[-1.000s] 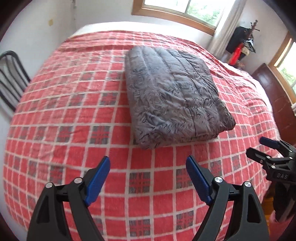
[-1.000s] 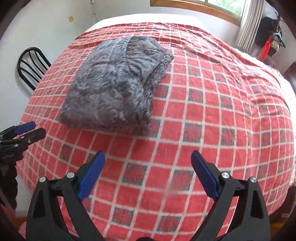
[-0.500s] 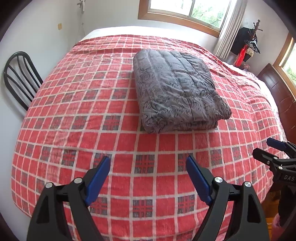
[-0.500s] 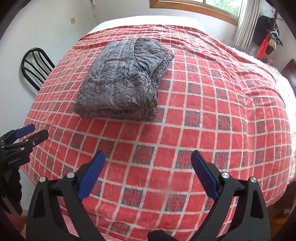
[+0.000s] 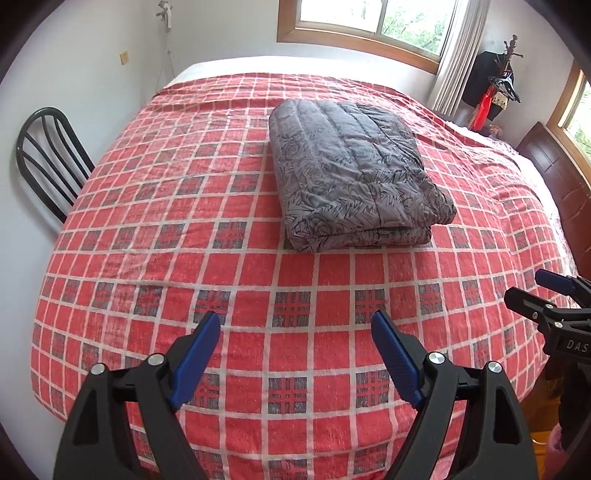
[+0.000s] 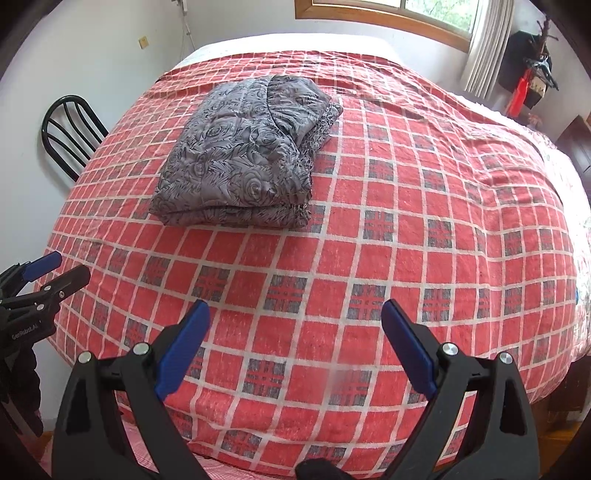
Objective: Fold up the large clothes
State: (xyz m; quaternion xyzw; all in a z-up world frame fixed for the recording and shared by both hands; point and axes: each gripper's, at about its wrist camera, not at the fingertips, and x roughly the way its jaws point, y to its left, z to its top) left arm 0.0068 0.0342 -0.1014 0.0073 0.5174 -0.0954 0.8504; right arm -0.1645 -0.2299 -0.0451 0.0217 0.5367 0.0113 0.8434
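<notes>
The folded grey quilted garment [image 5: 354,184] lies as a thick, flat bundle on the red checked bedspread [image 5: 184,240], and I take that bundle as my landmark. From my left wrist camera its folded edges face me, stacked in layers; from the right wrist camera a curved seam runs across its top, and its far right corner [image 6: 328,110] splays out slightly. Nothing touches it.

My left gripper [image 5: 295,354] hangs well short of the bundle, on the near side, over bare bedspread. Its blue pads [image 5: 195,358] stand wide apart with nothing between them. My right gripper [image 6: 295,343] sits likewise on the near side of the bundle and off to its right, spread wide and empty too. Each gripper shows at the edge of the other's view, both well apart from the bundle.

Left of the bundle, past the edge of the bed, a black metal chair [image 5: 48,162] stands against the white wall. Beyond the bundle, behind the far end of the bed, is a wood-framed window [image 5: 369,26] with a pale curtain [image 5: 454,55]. To the far right of the bundle stands a coat rack [image 5: 498,85] with dark and red things hanging on it.
</notes>
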